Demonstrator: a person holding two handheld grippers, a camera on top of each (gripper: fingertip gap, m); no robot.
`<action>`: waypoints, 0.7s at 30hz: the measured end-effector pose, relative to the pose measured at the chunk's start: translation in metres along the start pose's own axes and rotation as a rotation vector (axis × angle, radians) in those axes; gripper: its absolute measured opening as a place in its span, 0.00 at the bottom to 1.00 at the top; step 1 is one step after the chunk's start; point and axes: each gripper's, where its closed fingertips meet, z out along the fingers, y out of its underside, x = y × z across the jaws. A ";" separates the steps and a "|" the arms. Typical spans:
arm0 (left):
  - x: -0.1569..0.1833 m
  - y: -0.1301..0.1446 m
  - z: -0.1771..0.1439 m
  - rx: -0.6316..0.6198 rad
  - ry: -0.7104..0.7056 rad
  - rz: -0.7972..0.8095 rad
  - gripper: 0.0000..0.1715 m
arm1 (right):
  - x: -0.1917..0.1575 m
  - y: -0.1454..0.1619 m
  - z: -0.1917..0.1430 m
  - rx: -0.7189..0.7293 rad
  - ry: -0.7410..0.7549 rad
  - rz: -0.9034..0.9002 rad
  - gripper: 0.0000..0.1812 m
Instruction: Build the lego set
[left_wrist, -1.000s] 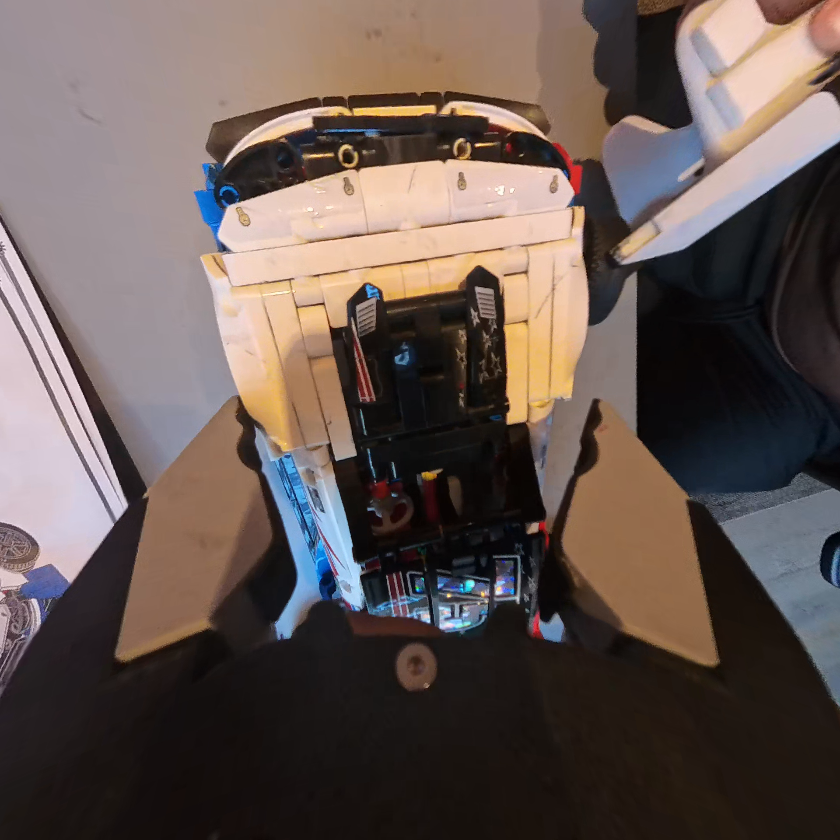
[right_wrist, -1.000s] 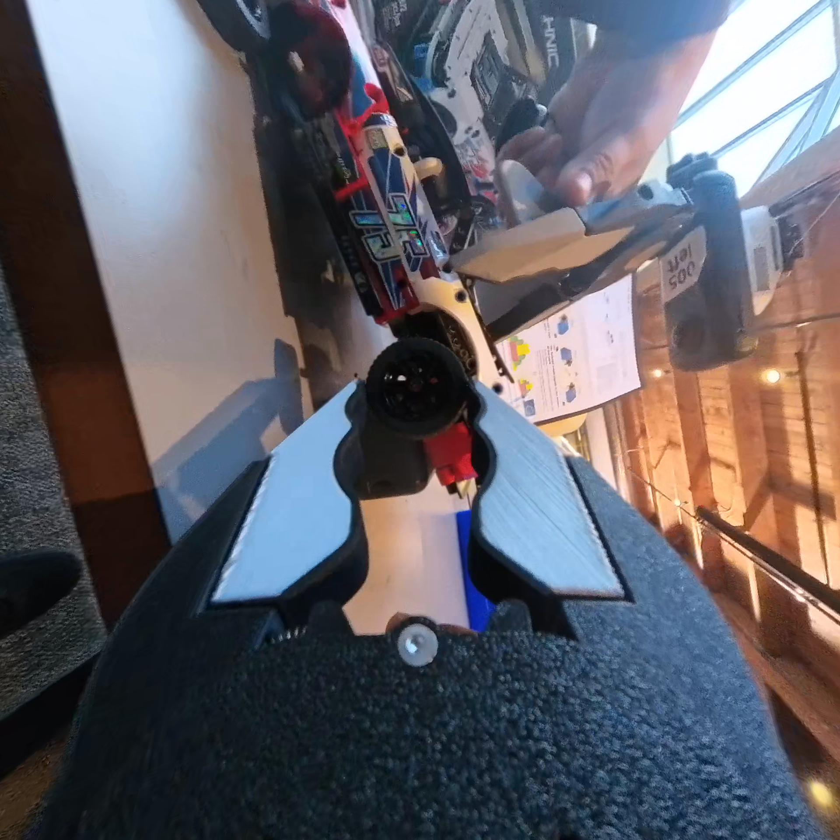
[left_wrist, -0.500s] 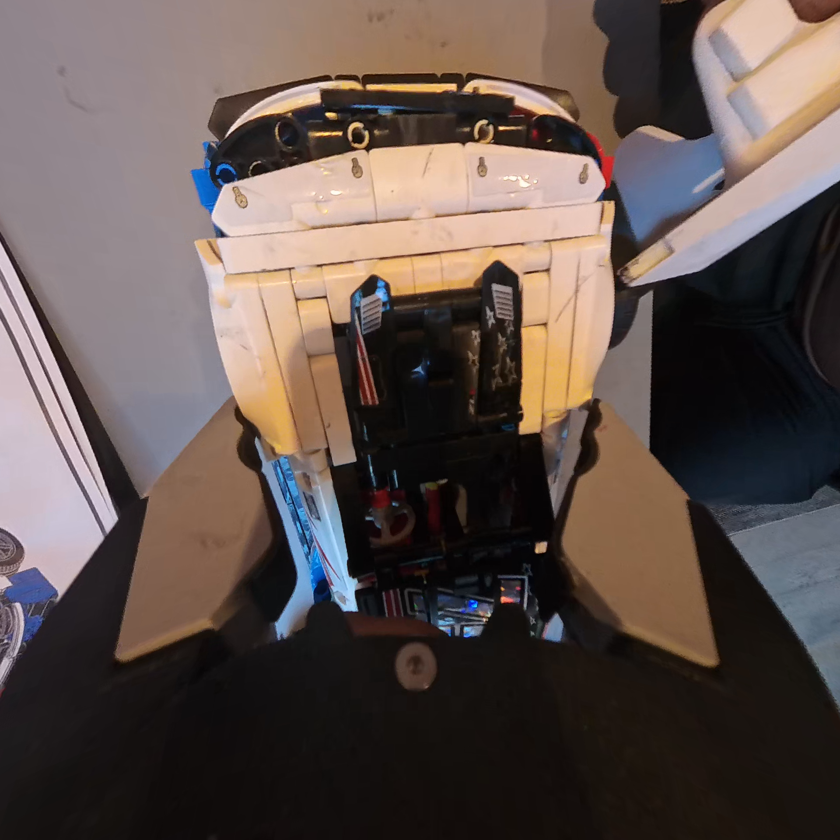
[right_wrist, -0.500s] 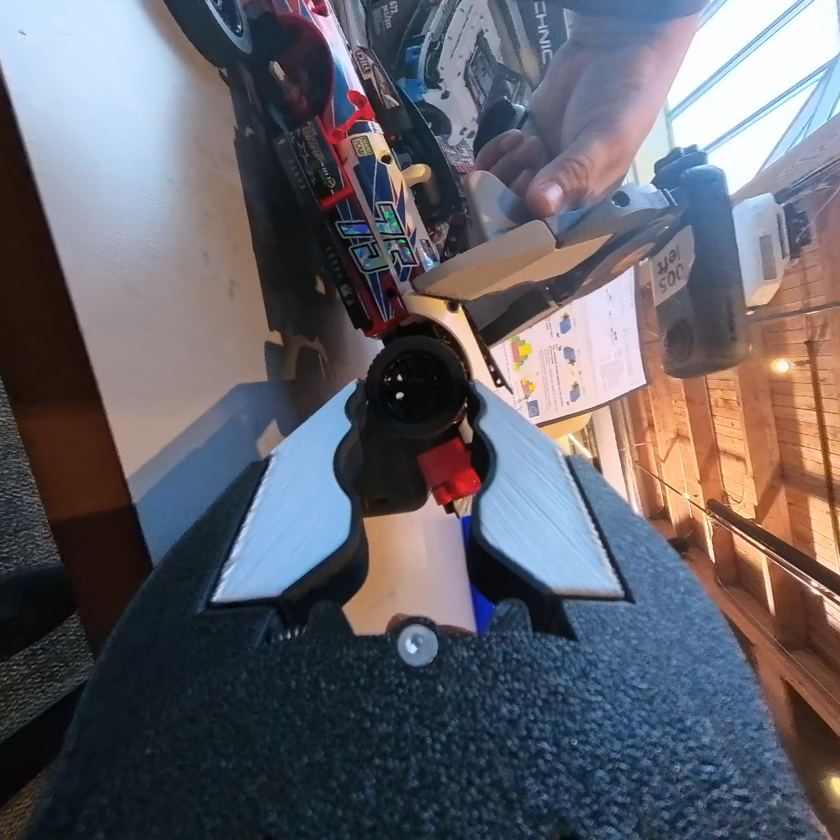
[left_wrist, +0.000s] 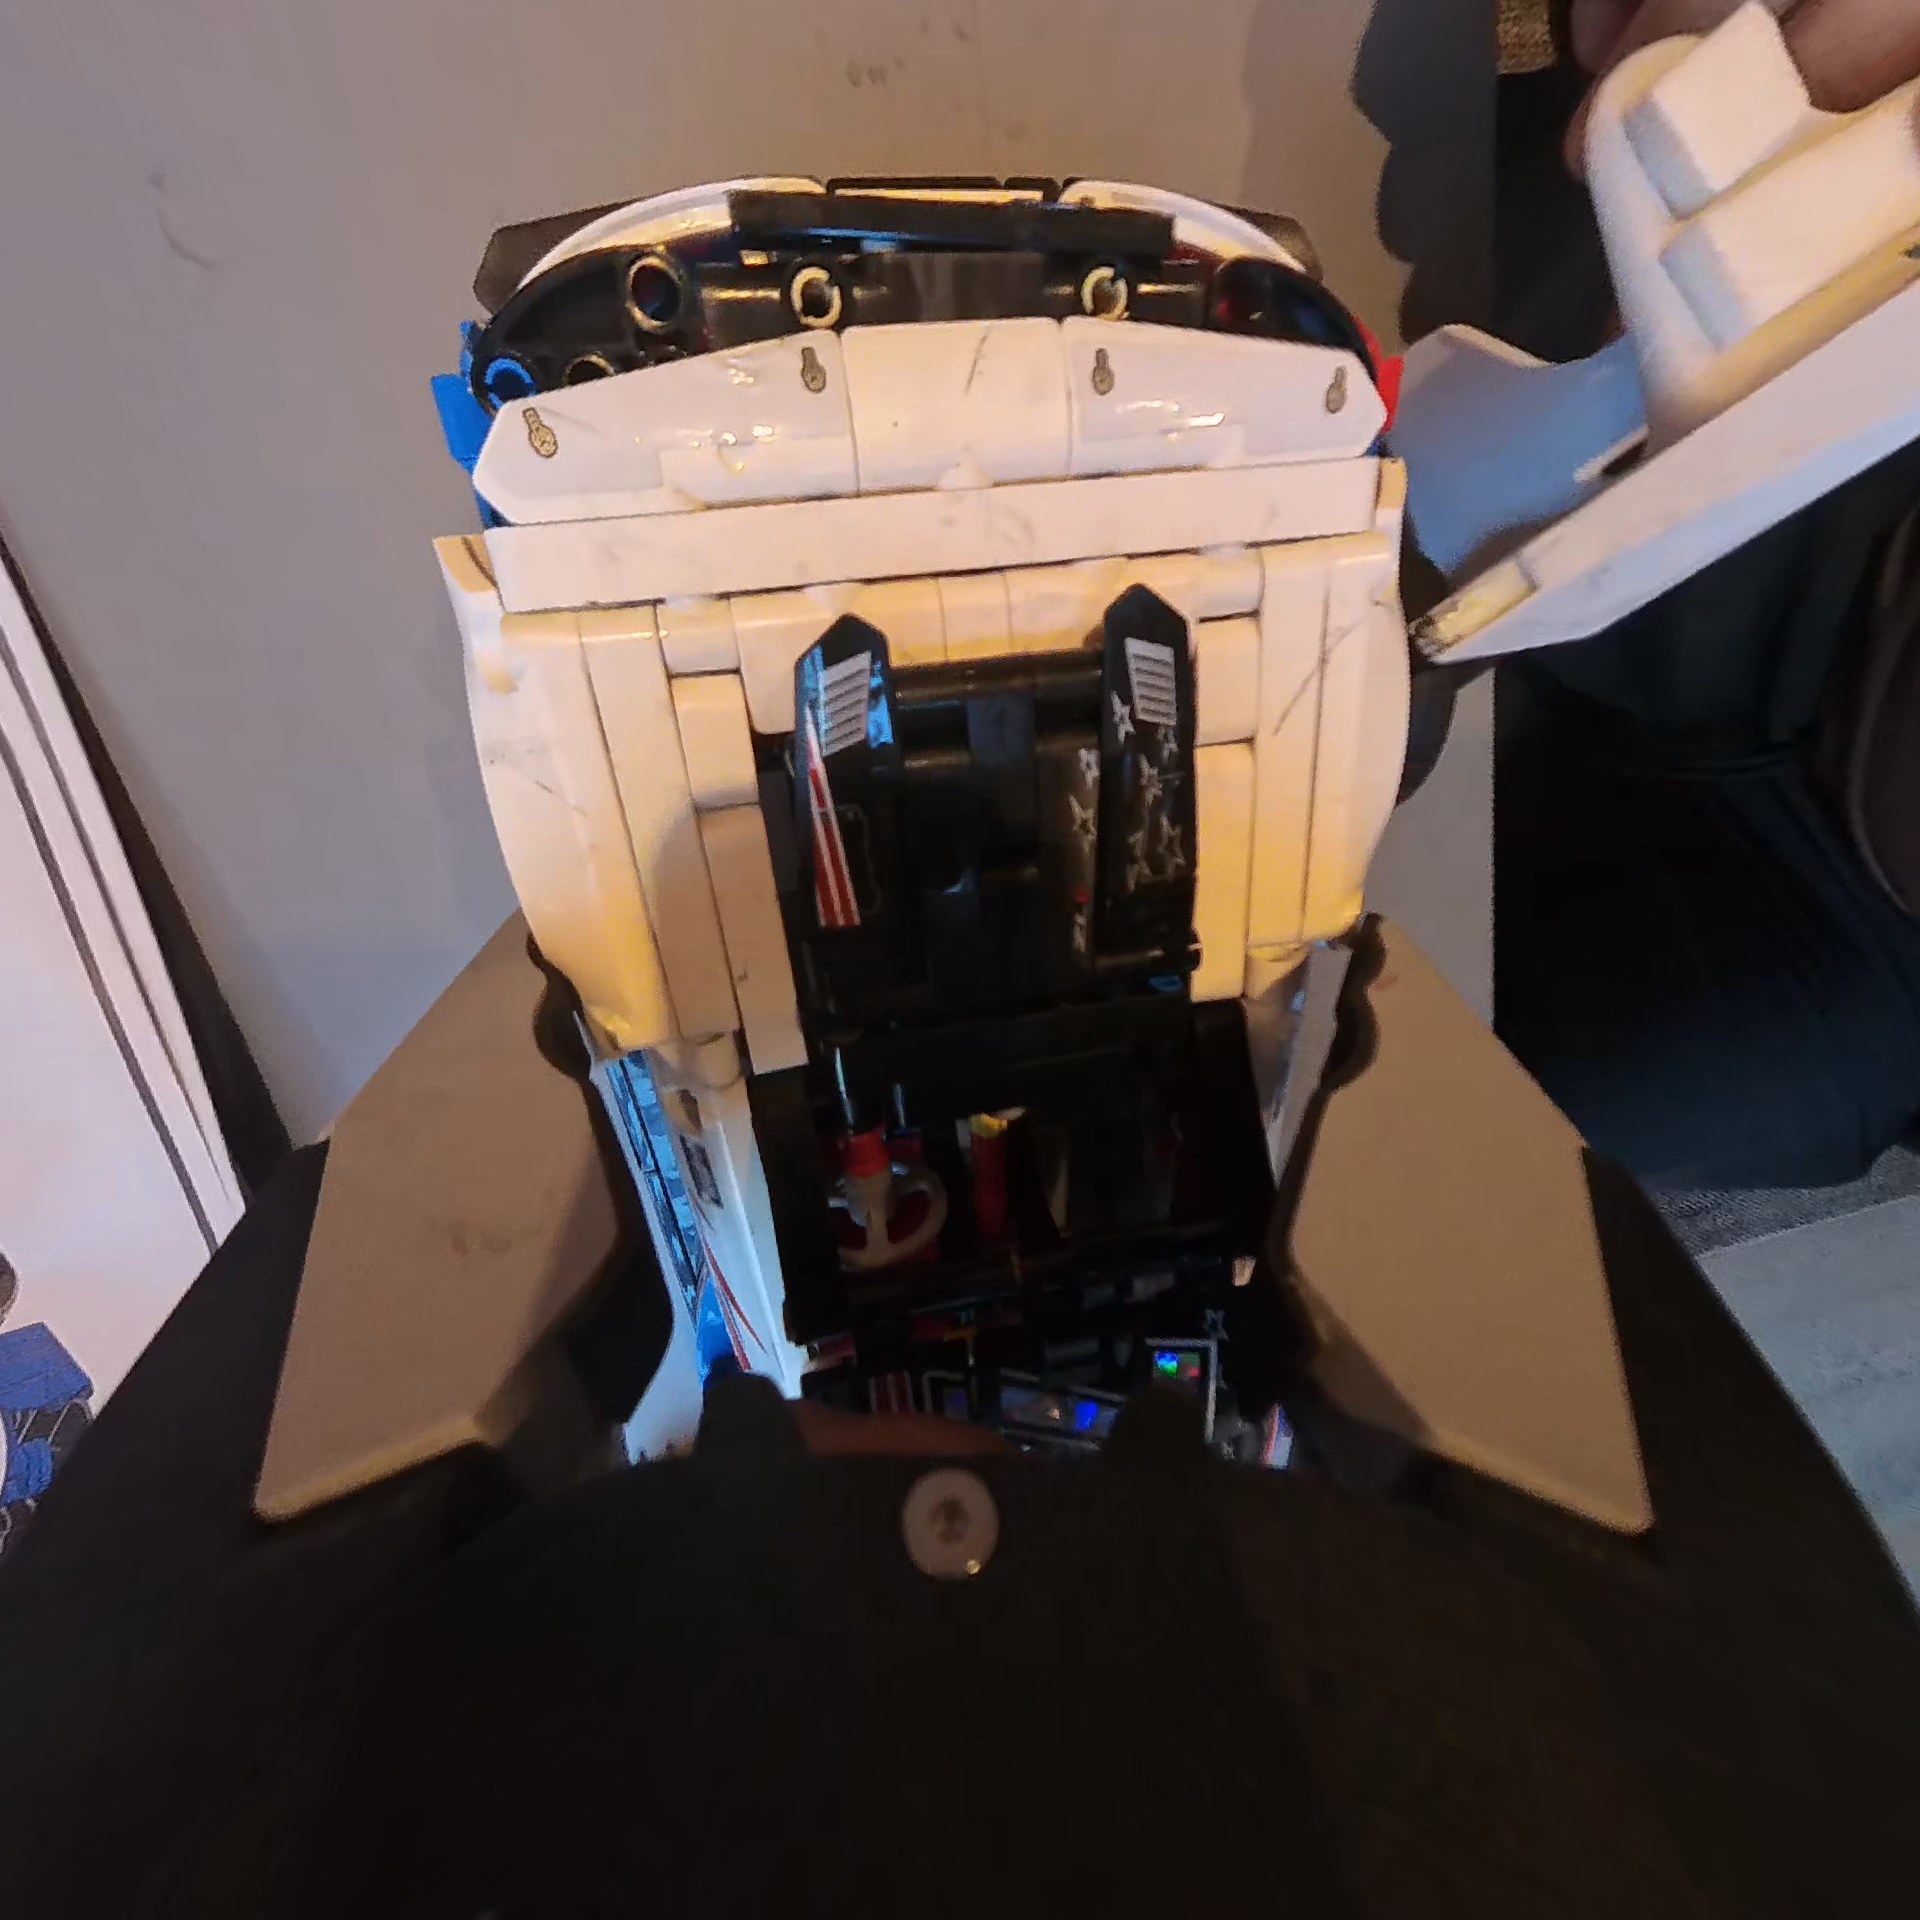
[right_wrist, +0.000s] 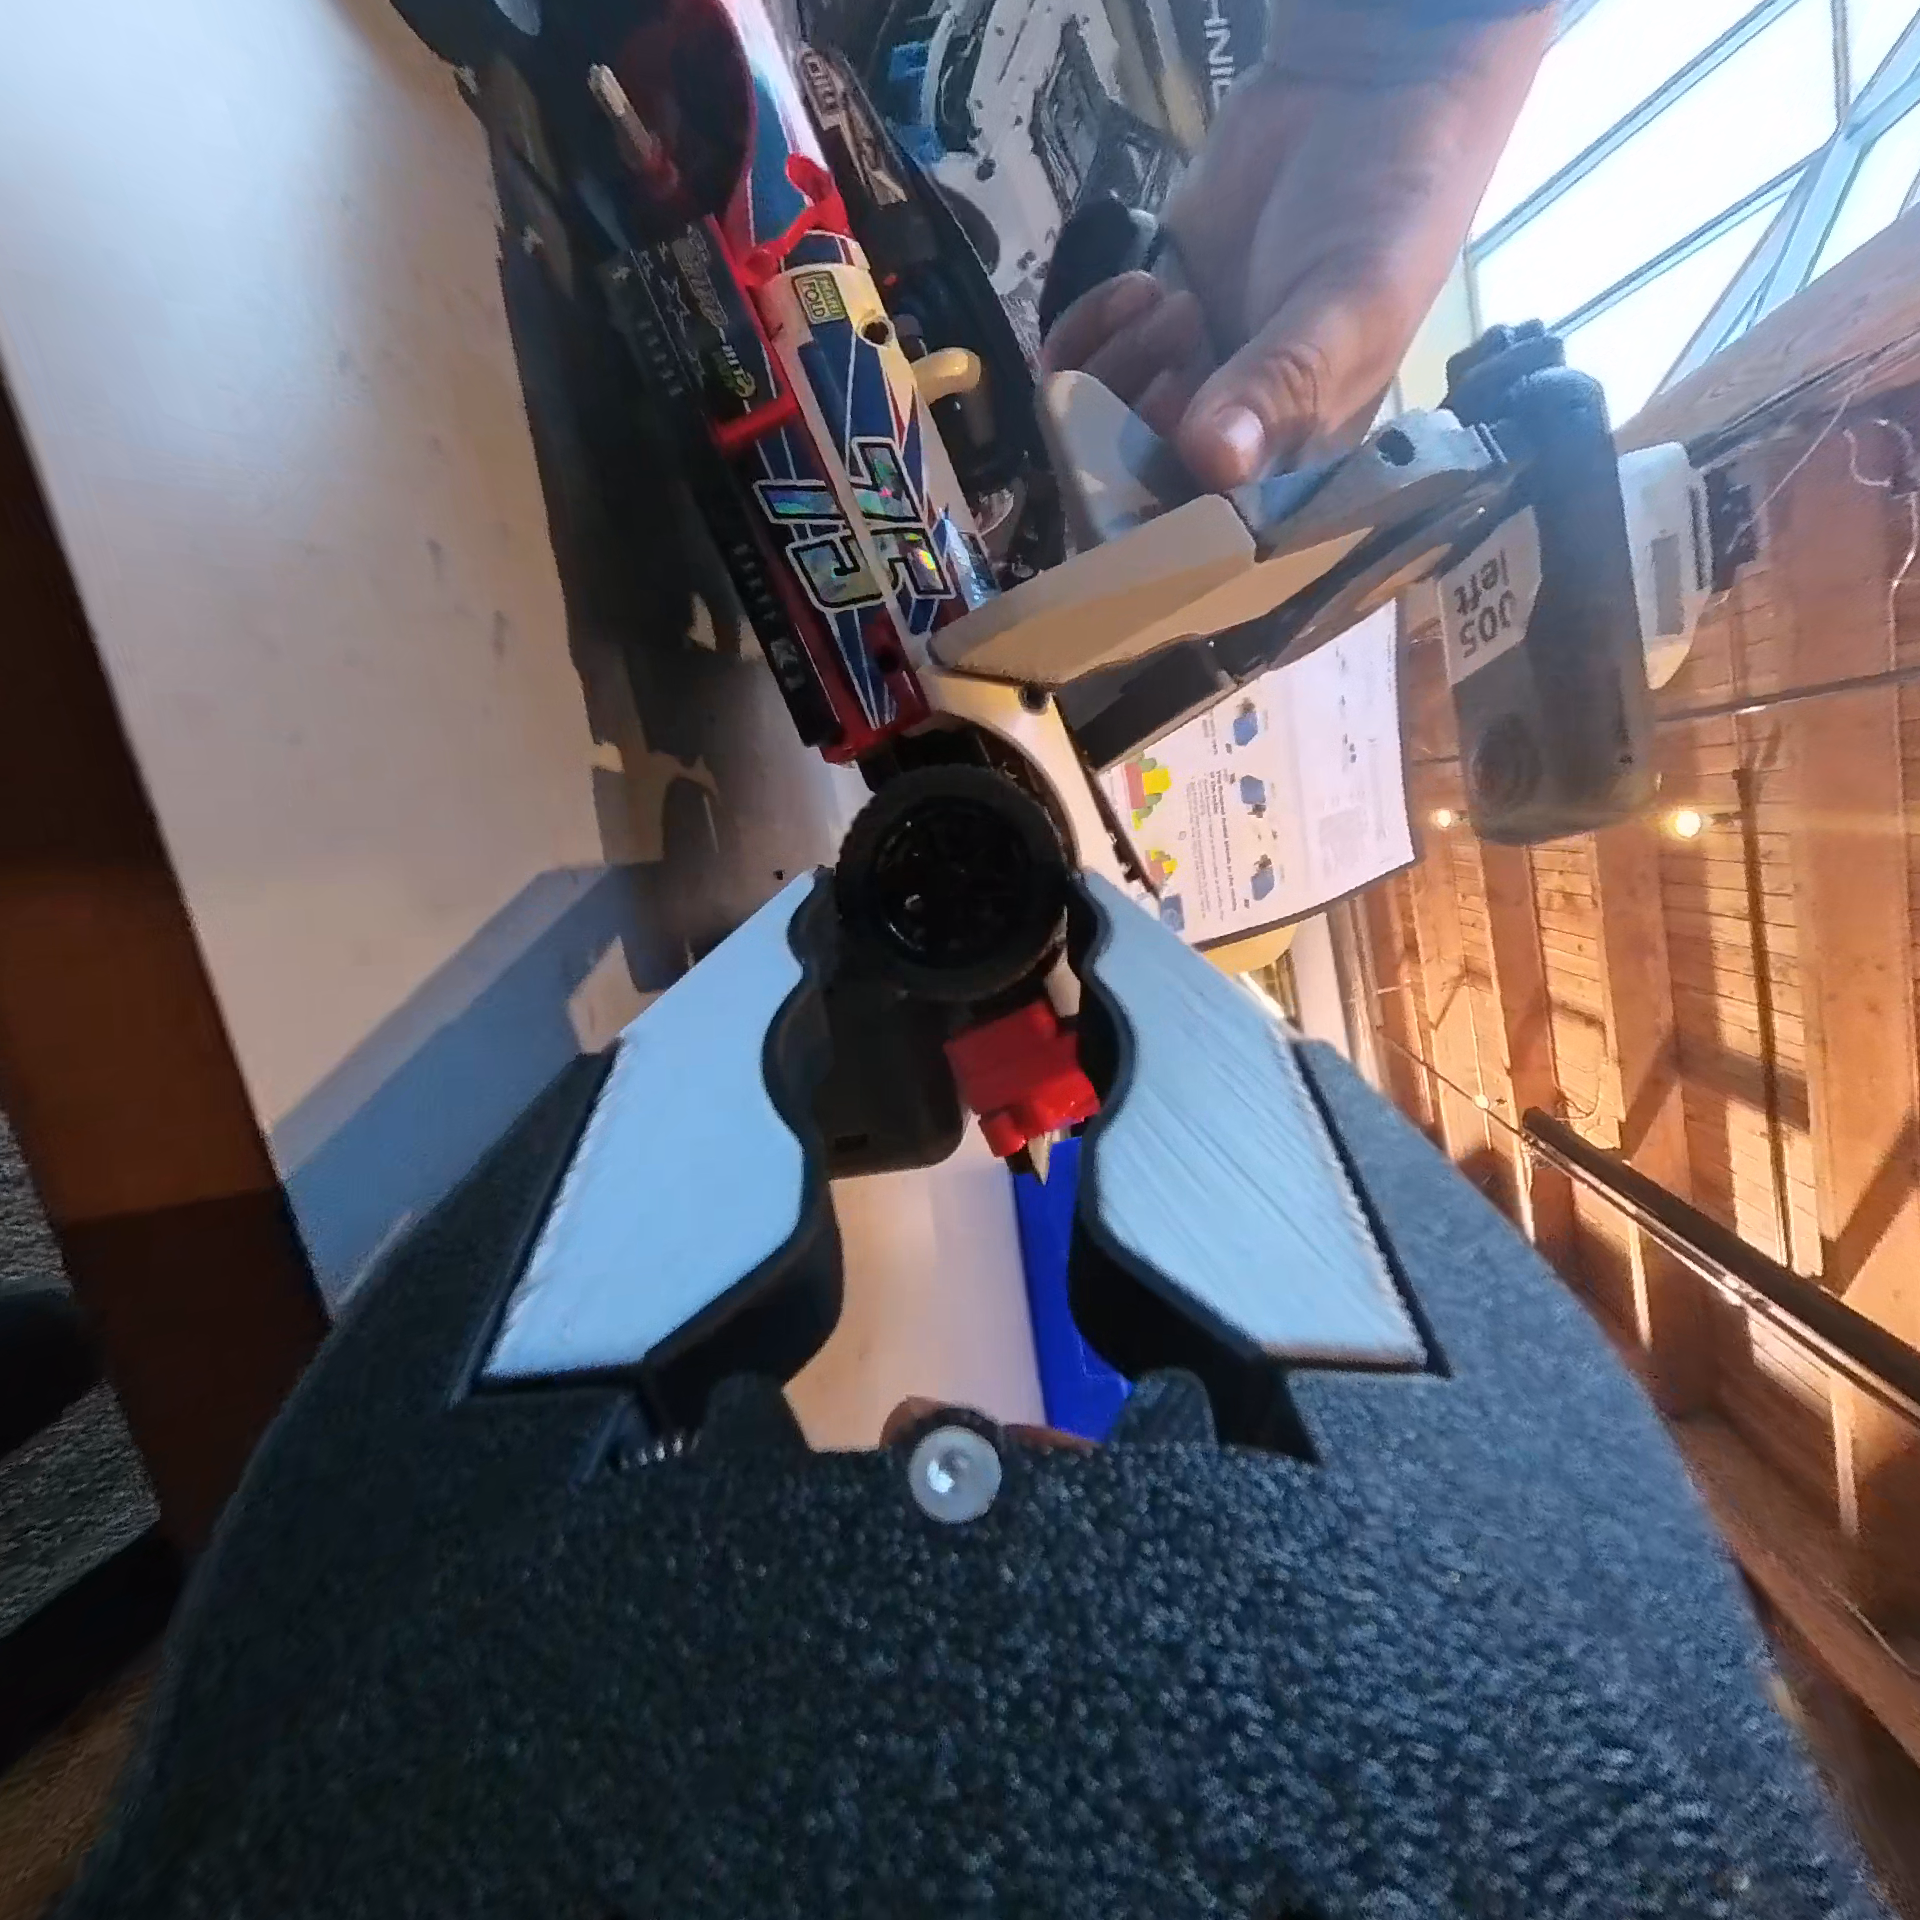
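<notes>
- Left gripper (left_wrist: 951, 1039) is clamped on the car (left_wrist: 935, 727), one finger on each flank of the cabin, fingers (left_wrist: 436, 1247) pressed against the white bodywork.
- In the left wrist view the car points away from the camera, white hood up top, black seats and a steering wheel (left_wrist: 888, 1221) showing in the open cabin.
- Right gripper (right_wrist: 951, 997) has closed on the car's black wheel (right_wrist: 951, 899), a finger on either side of the tyre.
- Just behind that wheel, a red brick (right_wrist: 1023, 1081) and a blue part (right_wrist: 1060, 1278) sit between the right fingers.
- The car hangs above the pale table (left_wrist: 260, 520), carried by both grippers.
- A hand (right_wrist: 1299, 270) grips the left gripper's handle, just beside the car.
- A printed sheet (right_wrist: 1278, 779) shows beyond the car in the right wrist view.
- A box (right_wrist: 1039, 94) with a car picture lies past the car's far end.
</notes>
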 end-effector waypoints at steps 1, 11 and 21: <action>0.000 0.000 0.000 0.004 0.000 0.000 0.82 | 0.000 0.000 0.000 -0.004 0.000 0.010 0.22; 0.000 -0.001 -0.001 0.044 -0.001 0.005 0.82 | 0.008 -0.001 -0.011 0.080 0.017 0.196 0.22; 0.002 0.006 -0.008 0.143 -0.159 -0.002 0.81 | 0.003 -0.013 -0.009 0.106 0.111 -0.144 0.22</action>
